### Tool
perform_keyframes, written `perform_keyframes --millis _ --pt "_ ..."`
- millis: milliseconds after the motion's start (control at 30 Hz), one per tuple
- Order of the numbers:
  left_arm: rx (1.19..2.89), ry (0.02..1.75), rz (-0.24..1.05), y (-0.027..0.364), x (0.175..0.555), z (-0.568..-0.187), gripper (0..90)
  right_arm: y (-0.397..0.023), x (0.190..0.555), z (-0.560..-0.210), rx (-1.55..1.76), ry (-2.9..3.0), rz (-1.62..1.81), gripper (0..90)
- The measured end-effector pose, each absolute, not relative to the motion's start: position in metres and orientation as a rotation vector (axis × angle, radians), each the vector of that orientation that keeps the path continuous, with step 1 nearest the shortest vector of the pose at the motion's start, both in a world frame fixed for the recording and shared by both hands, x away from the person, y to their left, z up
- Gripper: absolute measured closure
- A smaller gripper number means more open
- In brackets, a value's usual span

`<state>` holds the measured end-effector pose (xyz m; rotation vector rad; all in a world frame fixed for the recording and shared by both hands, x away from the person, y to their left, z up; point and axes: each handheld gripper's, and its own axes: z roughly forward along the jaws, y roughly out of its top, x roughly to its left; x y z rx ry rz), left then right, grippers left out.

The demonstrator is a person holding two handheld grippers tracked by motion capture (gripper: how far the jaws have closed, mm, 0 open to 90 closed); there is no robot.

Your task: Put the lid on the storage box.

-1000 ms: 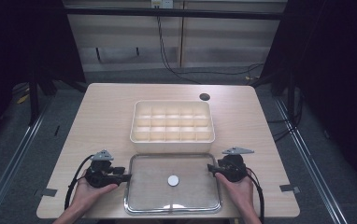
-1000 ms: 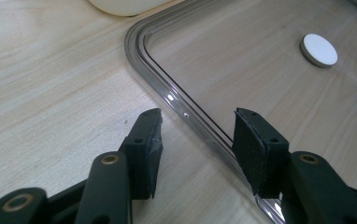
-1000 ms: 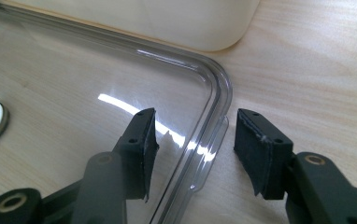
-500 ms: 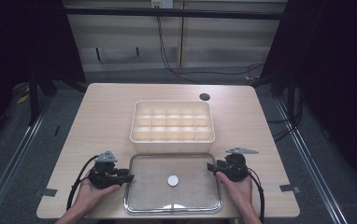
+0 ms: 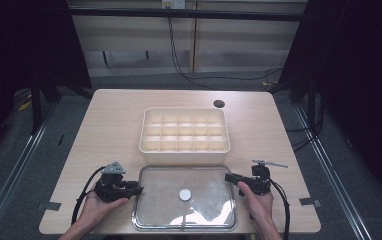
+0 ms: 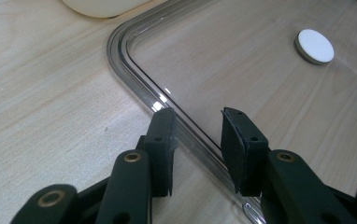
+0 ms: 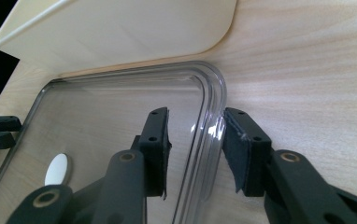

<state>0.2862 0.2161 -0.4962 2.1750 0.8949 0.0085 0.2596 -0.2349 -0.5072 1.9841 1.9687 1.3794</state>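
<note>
While seemingly unclamped: two grippers [image 5: 140, 189] [image 5: 227, 177], one clear lid [image 5: 154, 210], one compartment box [image 5: 184, 146].

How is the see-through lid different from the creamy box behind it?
The clear lid is flat and see-through, so the table's wood shows through it; the cream box is solid-coloured with raised walls. The lid is one open sheet with a white round disc at its middle; the box is split into many small compartments. The lid lies nearer the person, the box farther back. Both are rectangles with rounded corners.
</note>
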Motion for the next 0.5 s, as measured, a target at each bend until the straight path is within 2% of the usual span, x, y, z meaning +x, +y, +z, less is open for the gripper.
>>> perform_keyframes --millis 400,467,500 --pt "2.171 0.895 0.01 0.217 0.287 -0.497 64.7 -0.24 0.255 -0.5 1.968 1.924 1.614 66.5" --pt "2.163 0.887 -0.005 0.216 0.287 -0.497 64.9 -0.237 0.254 -0.495 1.974 1.903 1.572 69.2" --pt "2.163 0.88 -0.023 0.215 0.287 -0.497 64.7 -0.242 0.255 -0.481 1.9 1.852 1.624 71.0"
